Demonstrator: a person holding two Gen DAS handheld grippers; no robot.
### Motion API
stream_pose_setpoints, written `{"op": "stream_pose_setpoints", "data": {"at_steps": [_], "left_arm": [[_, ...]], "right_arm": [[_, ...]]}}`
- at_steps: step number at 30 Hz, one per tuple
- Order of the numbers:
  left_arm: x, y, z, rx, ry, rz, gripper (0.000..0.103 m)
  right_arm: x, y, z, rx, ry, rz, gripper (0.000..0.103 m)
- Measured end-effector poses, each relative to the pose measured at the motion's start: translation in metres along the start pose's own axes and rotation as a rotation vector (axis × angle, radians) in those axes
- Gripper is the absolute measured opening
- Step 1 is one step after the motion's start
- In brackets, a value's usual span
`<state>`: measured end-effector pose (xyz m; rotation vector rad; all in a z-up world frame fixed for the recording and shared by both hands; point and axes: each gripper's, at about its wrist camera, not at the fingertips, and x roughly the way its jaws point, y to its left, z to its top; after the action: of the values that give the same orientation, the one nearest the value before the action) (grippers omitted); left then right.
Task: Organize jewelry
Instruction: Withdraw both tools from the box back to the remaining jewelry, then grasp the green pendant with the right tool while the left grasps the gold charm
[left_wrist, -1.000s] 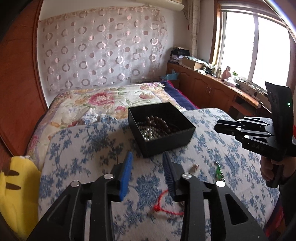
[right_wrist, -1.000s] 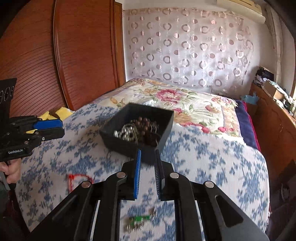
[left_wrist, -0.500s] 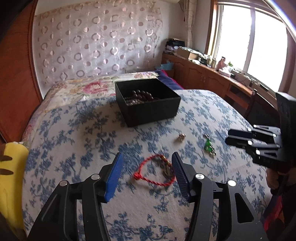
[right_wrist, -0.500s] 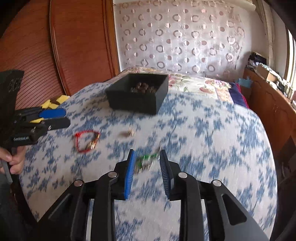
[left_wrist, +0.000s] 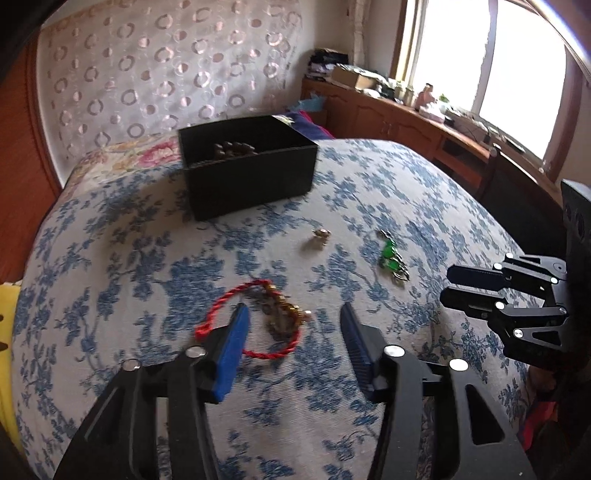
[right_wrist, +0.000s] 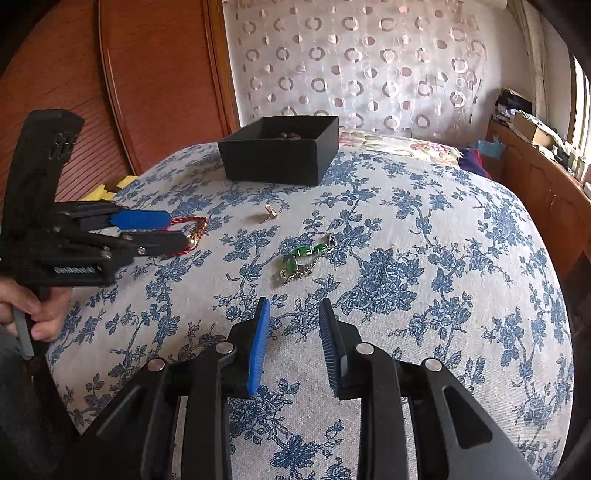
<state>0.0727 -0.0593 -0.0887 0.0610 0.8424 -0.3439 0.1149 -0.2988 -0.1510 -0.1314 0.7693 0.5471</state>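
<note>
A red cord bracelet with gold beads (left_wrist: 275, 317) lies on the blue floral cloth, and my open left gripper (left_wrist: 291, 314) straddles it low over the cloth; both also show in the right wrist view, bracelet (right_wrist: 194, 229) and gripper (right_wrist: 170, 229). A green-stone bracelet (right_wrist: 301, 258) lies just ahead of my open, empty right gripper (right_wrist: 293, 308); it also shows in the left wrist view (left_wrist: 391, 258). A small gold piece (left_wrist: 320, 234) lies between them, nearer the black box (left_wrist: 251, 181), which holds bead strands (left_wrist: 232, 147).
The cloth-covered table (right_wrist: 424, 229) drops off at its rounded edges. A floral bed (right_wrist: 399, 142) lies behind the box, a wooden headboard (right_wrist: 155, 81) on the left, wooden cabinets (left_wrist: 406, 122) under the window. A yellow toy (right_wrist: 110, 188) sits beyond the table's left edge.
Both grippers have dropped lower and come closer to the cloth. The left one has closed in around the red bracelet; the right one has opened wider behind the green bracelet.
</note>
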Motion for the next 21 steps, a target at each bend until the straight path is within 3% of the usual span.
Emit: {"op": "stream_pose_setpoints", "data": {"at_steps": [8,12,21], "left_arm": [[0.014,-0.006,0.002,0.008,0.031,0.027,0.028],[0.013,-0.002,0.001,-0.010,0.028,0.017,0.011],[-0.008,0.011,-0.007,-0.045,-0.030,-0.003,0.009]], "right_arm": [[-0.001,0.000,-0.002,0.003,-0.006,0.004,0.030],[-0.002,-0.001,-0.002,0.015,-0.011,0.007,0.030],[-0.001,-0.001,-0.001,0.012,-0.006,-0.003,0.030]]}}
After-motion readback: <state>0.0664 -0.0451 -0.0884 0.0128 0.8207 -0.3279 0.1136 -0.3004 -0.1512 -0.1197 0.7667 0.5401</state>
